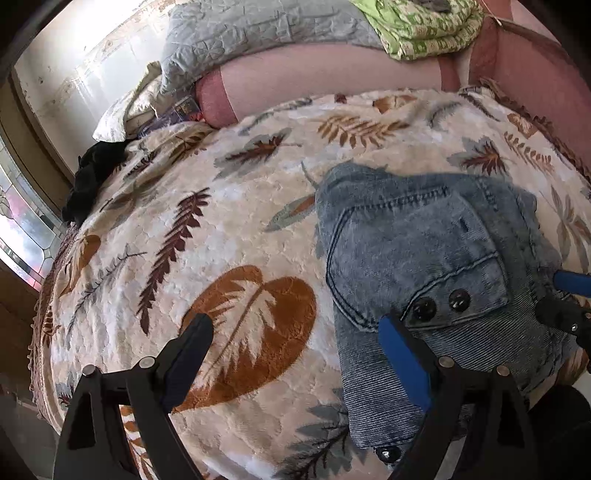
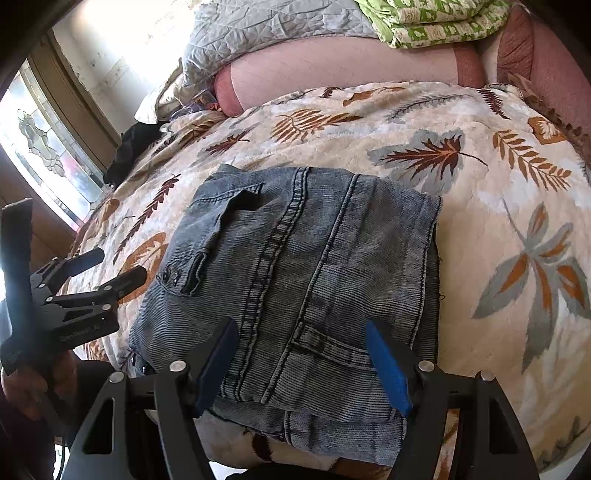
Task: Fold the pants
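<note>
The blue denim pants (image 2: 303,280) lie folded into a compact square near the front edge of the bed; they also show in the left wrist view (image 1: 424,251). My right gripper (image 2: 301,358) is open, its blue-padded fingers spread just above the near edge of the folded pants, holding nothing. My left gripper (image 1: 295,354) is open and empty over the blanket, just left of the pants; it shows at the left of the right wrist view (image 2: 114,267). The right gripper's tip (image 1: 569,291) shows at the right edge of the left wrist view.
A leaf-patterned plush blanket (image 1: 221,221) covers the bed. A pink bolster (image 2: 332,66), a grey quilt (image 2: 266,33) and a green patterned cloth (image 2: 436,22) lie at the back. A black garment (image 1: 88,177) lies at the left edge by a window (image 2: 40,147).
</note>
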`<act>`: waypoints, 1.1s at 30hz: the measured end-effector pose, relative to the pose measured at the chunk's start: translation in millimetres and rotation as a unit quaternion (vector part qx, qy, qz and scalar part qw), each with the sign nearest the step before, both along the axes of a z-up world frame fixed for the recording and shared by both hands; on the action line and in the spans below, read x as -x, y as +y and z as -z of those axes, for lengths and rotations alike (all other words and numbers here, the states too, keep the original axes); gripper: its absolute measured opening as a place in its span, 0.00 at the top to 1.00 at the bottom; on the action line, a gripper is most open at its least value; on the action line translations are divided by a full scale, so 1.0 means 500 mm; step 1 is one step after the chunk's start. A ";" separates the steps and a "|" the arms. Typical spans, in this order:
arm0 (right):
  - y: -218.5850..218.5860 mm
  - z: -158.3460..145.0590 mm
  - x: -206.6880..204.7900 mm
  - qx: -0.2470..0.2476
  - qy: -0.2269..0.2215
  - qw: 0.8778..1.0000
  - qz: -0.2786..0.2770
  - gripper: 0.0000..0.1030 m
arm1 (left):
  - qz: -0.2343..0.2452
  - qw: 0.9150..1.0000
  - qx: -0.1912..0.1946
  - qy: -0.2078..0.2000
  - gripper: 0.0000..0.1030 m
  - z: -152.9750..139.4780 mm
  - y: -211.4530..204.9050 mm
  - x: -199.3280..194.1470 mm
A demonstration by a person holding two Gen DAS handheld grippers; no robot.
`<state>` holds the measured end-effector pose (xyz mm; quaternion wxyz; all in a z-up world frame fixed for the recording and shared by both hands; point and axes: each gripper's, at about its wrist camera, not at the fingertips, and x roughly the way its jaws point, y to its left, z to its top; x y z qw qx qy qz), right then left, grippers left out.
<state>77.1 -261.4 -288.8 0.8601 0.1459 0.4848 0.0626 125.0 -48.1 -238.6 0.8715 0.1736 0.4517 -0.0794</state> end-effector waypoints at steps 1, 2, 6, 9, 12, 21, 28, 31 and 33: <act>0.001 0.003 -0.001 0.001 0.001 1.000 0.000 0.28 | 0.000 1.000 -0.006 0.010 0.11 0.011 -0.002 -0.004; 0.002 0.006 -0.002 0.004 0.002 1.000 -0.001 0.28 | -0.001 1.000 -0.011 0.021 0.11 0.022 -0.002 -0.007; 0.006 0.001 -0.004 0.014 0.003 1.000 -0.011 0.28 | -0.002 0.999 0.003 0.034 0.11 0.029 0.010 -0.011; -0.015 -0.015 0.000 0.014 -0.005 1.000 -0.003 0.28 | -0.010 1.000 0.014 0.022 0.11 0.005 0.033 -0.022; -0.067 -0.026 0.003 0.010 -0.009 1.000 0.029 0.28 | -0.034 0.998 0.043 0.032 0.11 -0.012 0.072 -0.050; -0.152 0.019 -0.028 -0.097 0.030 0.994 0.046 0.28 | -0.003 0.975 0.154 0.160 0.11 0.047 0.088 -0.129; -0.145 0.064 -0.069 -0.150 0.050 0.987 0.037 0.25 | 0.037 0.959 0.214 0.182 0.11 0.064 0.060 -0.135; -0.128 0.059 -0.079 -0.154 0.046 0.987 0.027 0.24 | 0.046 0.955 0.224 0.188 0.11 0.067 0.050 -0.135; -0.105 0.052 -0.081 -0.137 0.040 0.990 0.008 0.23 | 0.048 0.956 0.222 0.188 0.11 0.072 0.045 -0.137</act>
